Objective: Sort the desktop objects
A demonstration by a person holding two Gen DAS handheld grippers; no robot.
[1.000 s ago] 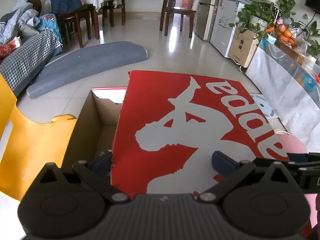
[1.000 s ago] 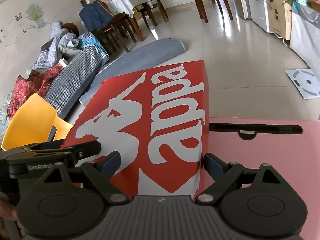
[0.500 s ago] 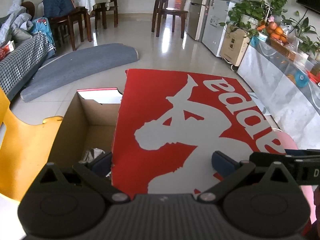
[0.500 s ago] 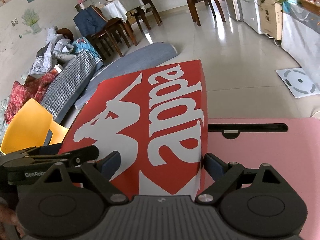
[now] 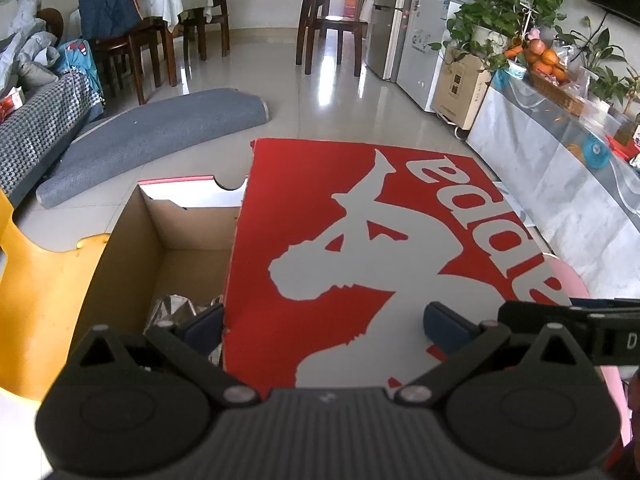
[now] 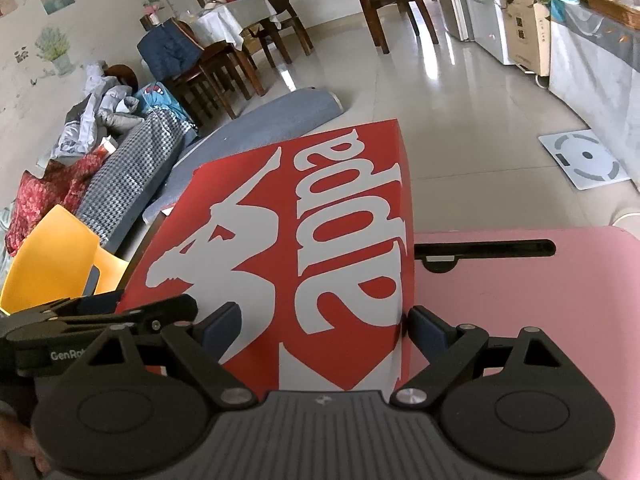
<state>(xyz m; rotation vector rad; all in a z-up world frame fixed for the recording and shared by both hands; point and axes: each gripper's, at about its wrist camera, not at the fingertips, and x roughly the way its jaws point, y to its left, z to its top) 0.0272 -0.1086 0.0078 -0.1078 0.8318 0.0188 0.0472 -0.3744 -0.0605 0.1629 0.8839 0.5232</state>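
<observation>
A red shoebox lid (image 5: 360, 248) with a white logo is held over an open cardboard box (image 5: 132, 240). It covers the box's right part; the left part stands open, with crinkled silver foil (image 5: 176, 308) inside. My left gripper (image 5: 324, 324) is shut on the lid's near-left edge. My right gripper (image 6: 324, 324) is shut on the lid (image 6: 288, 240) at its near-right corner. Each gripper shows in the other's view, the right one (image 5: 568, 328) and the left one (image 6: 100, 320).
The box stands on a pink table (image 6: 520, 288) with a black slot (image 6: 480, 248). A yellow chair (image 5: 36, 300) is at the left. Beyond lie a grey mat (image 5: 152, 136), a sofa with clothes (image 6: 120, 140), dining chairs and a marble counter (image 5: 560, 168).
The lid has slid to the right over the box, so more of the box's open left side and the foil inside now show. Both grippers keep their hold.
</observation>
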